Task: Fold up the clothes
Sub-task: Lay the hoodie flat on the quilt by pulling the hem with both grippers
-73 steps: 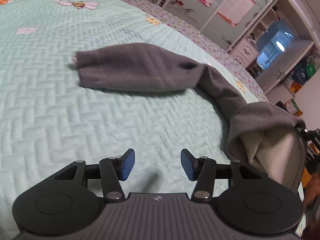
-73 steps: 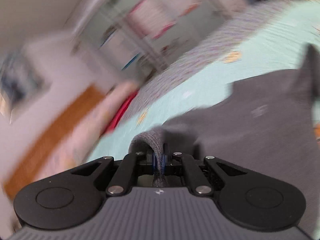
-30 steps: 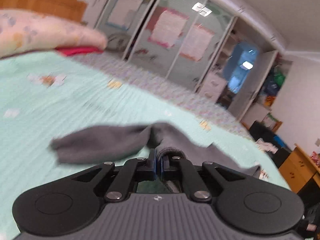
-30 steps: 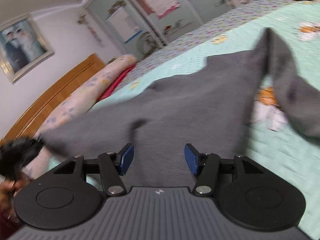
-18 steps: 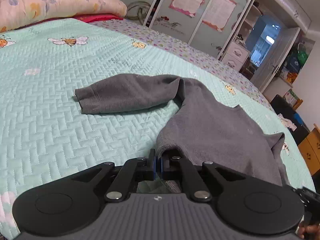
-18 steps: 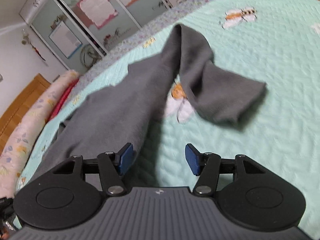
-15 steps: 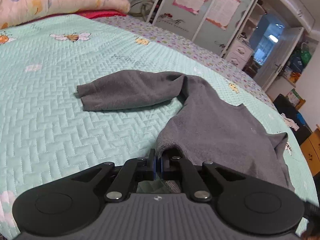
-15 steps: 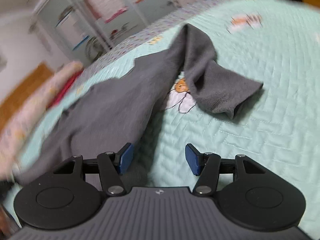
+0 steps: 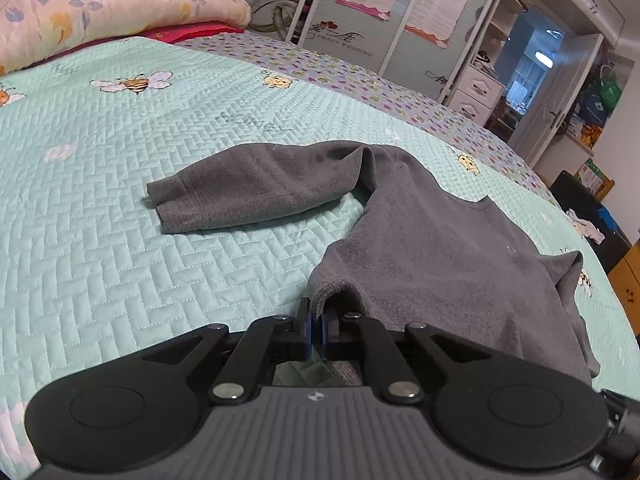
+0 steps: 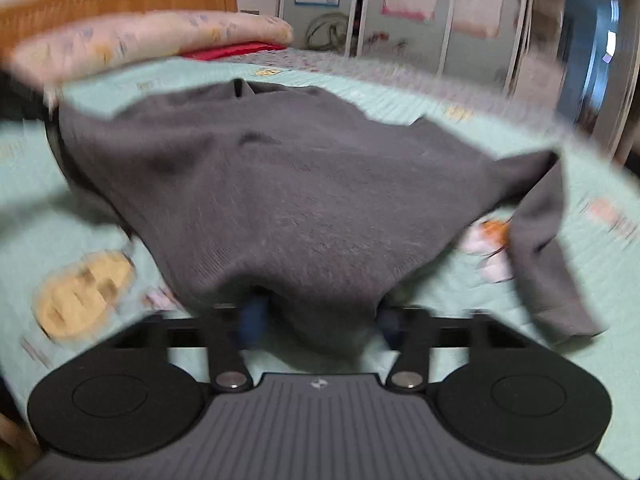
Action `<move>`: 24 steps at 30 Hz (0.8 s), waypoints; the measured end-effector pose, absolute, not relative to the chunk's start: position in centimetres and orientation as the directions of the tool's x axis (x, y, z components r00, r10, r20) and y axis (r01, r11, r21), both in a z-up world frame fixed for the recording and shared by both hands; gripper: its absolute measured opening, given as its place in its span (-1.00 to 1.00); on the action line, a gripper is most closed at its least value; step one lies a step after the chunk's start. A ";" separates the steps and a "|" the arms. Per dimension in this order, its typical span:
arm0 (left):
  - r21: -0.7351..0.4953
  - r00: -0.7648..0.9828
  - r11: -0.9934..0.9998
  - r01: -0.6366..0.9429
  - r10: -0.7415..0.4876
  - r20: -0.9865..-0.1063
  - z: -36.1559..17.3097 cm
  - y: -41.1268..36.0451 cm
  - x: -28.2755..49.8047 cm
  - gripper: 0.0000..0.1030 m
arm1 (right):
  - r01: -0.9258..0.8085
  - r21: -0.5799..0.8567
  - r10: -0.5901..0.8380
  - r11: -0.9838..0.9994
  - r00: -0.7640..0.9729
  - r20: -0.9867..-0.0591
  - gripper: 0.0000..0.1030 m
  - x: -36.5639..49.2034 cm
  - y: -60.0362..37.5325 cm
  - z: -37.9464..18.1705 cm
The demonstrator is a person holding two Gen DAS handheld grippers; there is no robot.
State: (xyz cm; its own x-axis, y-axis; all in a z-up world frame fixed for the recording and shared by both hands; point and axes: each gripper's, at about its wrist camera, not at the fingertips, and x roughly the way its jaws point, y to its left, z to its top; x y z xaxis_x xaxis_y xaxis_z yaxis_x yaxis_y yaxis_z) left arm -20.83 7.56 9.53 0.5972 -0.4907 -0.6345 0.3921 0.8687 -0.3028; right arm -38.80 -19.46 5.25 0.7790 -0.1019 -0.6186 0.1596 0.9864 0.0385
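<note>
**Grey sweater pinned at one hem corner, second gripper closing on the other**

A dark grey sweater [image 9: 432, 240] lies spread across a mint-green quilted bedspread [image 9: 120, 240] printed with bees and flowers. In the left wrist view its body runs from the near edge toward the far right, and one sleeve [image 9: 248, 184] is bent back to the left, lying flat on the quilt with its ribbed cuff at the left end. The other sleeve [image 10: 548, 264] shows in the right wrist view, trailing down the right side of the garment onto the quilt.

The left gripper [image 9: 315, 334] is clenched on the sweater's hem: a fold of the ribbed edge rises from between its blue pads, which sit pressed together around the cloth.

The right gripper [image 10: 320, 322] sits at the near hem on the opposite corner. This view is blurred by motion. Its jaws are closing, and a bunched lobe of grey fabric hangs between the two blue pads, which stand apart with the cloth filling much of the gap; the pads do not visibly press on it.

A floral pillow [image 9: 100, 12] lies at the head of the bed, with a red cloth [image 9: 188, 32] beneath it. Wardrobe doors [image 9: 360, 4] with posters stand beyond.
</note>
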 end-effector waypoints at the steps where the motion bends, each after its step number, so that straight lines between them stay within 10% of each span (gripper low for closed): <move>1: -0.304 0.594 0.867 0.396 -0.494 -0.635 9.6 7.5 -20.6 -0.93 | 0.162 0.134 -0.045 0.978 0.785 -0.617 -0.66 -38.5 -20.6 5.9; 7: -0.351 0.581 0.841 0.412 -0.539 -0.609 10.7 5.8 -17.1 -0.92 | 0.171 0.638 0.110 0.750 0.920 -0.376 -0.65 -36.1 -30.5 10.8; 9: -0.318 0.599 0.851 0.417 -0.521 -0.608 10.7 4.0 -15.5 -0.92 | 0.202 0.724 0.021 0.659 0.958 -0.287 -0.14 -34.6 -34.3 11.8; 10: -0.318 0.598 0.850 0.419 -0.523 -0.607 10.6 3.3 -14.7 -0.92 | 0.246 0.694 -0.039 0.676 0.953 -0.300 0.23 -33.4 -35.7 12.1; 13: -0.363 0.572 0.830 0.423 -0.555 -0.604 10.1 2.1 -13.5 -0.92 | 0.417 0.496 -0.243 0.761 0.894 -0.377 0.23 -31.2 -36.2 12.6; 24: -0.326 0.555 0.828 0.456 -0.551 -0.623 8.6 2.0 -15.5 -0.92 | 0.372 0.476 -0.123 0.797 0.871 -0.475 0.22 -29.9 -32.9 8.8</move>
State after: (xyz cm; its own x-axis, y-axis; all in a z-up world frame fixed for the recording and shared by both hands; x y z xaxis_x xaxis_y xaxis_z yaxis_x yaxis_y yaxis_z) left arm -15.45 1.95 8.63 0.5555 -0.5510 -0.6228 0.4558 0.8282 -0.3262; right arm -29.89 -32.87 8.85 0.8715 -0.1234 -0.4746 0.3721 0.7968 0.4760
